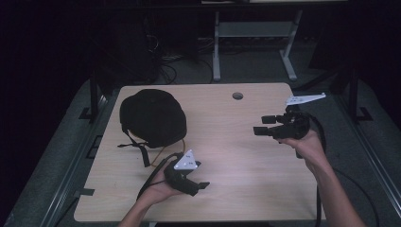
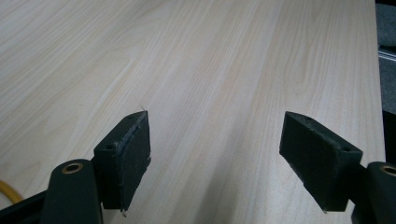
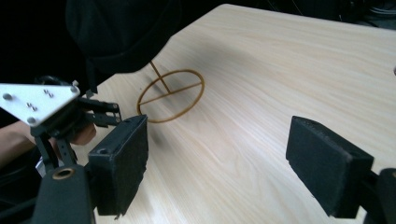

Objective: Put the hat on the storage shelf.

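Basically nothing started: both grippers, left and right, fingers released and empty; helmet untouched, upper left of counter.

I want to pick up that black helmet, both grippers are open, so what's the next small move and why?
Probably swing the left hand-held gripper toward the helmet. Its jaws stand wide apart over bare table, pointing away from the helmet, which sits just beyond that hand; the right hand-held gripper is farther off.

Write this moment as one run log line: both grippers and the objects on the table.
left gripper: open, empty | right gripper: open, empty | black helmet: rear-left of table | yellow ring: beside helmet
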Available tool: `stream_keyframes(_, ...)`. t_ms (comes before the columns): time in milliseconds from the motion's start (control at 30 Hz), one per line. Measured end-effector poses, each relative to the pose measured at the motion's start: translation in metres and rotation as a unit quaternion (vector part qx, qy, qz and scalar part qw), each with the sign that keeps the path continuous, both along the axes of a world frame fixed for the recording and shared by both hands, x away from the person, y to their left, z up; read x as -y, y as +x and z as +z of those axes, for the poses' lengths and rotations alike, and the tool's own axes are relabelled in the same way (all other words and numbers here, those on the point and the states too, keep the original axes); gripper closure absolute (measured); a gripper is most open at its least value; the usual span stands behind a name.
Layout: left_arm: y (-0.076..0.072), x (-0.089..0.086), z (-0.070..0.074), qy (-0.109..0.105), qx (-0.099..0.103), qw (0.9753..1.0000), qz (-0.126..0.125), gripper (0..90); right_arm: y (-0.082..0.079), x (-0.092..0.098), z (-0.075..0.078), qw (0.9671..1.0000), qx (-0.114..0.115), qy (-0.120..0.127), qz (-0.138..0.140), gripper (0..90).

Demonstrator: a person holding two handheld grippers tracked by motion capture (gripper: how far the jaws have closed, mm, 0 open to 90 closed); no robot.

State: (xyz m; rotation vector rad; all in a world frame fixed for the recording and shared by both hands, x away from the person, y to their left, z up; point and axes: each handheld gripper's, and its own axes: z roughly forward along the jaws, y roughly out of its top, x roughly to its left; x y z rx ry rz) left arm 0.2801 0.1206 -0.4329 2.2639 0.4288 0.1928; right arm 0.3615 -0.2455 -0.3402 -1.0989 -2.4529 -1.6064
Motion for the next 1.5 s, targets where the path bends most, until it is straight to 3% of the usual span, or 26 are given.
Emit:
stream_keyframes(433, 0.001, -0.001, -0.001, -0.001, 0.000, 1.0000, 0.007, 24.3, -0.018, 0.023, -0.028, 0.9997, -0.018, -0.001, -0.016, 20.4)
stream_keyframes(1500, 0.002, -0.005, -0.002, 0.002, -0.001, 0.9999, 0.015, 24.2, -0.059, 0.054, -0.081, 0.9977, -0.052, -0.006, -0.043, 20.4)
